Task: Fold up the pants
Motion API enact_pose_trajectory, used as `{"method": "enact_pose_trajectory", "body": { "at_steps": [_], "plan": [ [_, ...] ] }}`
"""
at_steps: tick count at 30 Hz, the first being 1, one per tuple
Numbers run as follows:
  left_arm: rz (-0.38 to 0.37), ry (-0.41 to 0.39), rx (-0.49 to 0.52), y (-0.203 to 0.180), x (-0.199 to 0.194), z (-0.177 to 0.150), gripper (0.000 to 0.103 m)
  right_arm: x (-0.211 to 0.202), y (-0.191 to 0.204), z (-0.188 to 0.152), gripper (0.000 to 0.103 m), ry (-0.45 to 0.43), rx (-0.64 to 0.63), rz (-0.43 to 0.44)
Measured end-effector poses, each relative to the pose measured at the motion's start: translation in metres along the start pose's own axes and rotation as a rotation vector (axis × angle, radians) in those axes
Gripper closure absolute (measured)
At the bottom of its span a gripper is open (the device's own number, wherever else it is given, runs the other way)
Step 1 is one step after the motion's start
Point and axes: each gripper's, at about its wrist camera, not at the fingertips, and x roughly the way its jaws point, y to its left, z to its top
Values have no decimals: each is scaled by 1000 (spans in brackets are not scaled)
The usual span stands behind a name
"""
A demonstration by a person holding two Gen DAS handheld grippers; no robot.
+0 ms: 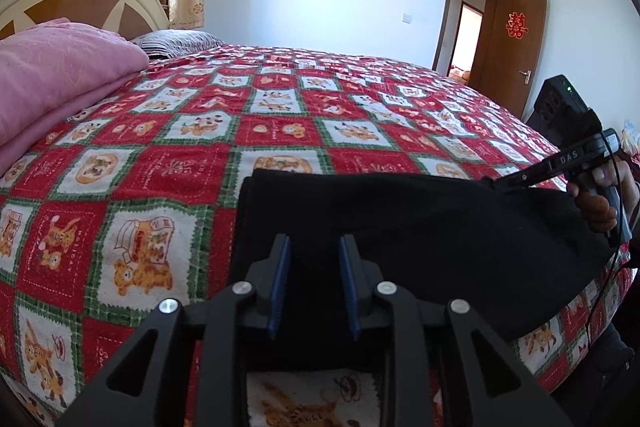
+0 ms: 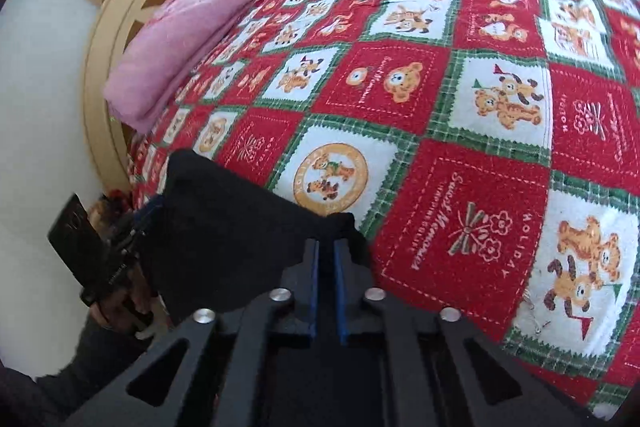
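My left claw (image 1: 314, 247) is parted, nothing gripped, low over the near edge of the pants (image 1: 400, 227). My right claw (image 2: 326, 247) is nearly closed, pinching a corner of them. Pants lie on the bed (image 1: 200, 131), already folded into a block. Judging: mid-fold; next, left grips, both carry edge over.

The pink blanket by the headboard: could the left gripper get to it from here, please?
Probably yes: the left gripper is open over the black pants, and only bare quilt lies between it and the pink blanket.
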Motion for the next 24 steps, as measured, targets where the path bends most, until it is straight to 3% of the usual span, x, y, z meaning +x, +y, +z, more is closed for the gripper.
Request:
{"method": "enact_pose_trajectory", "body": {
  "at_steps": [8,15,17,20,24],
  "plan": [
    [22,2,43,-7,5,-2,69,-19,10,25,99,-82,-41,-73],
    [45,2,76,-10,4,-3,66,11,-3,13,98,-2,-48,-72],
    [59,-2,80,-10,1,-3,66,4,-8,9,94,-26,-35,-76],
    [92,-3,69,-5,-1,-5,60,-20,-17,3,65,-86,16,-97],
    [104,2,52,0,0,-8,54,-66,-13,-23,62,-175,29,-83]
  ]
}}
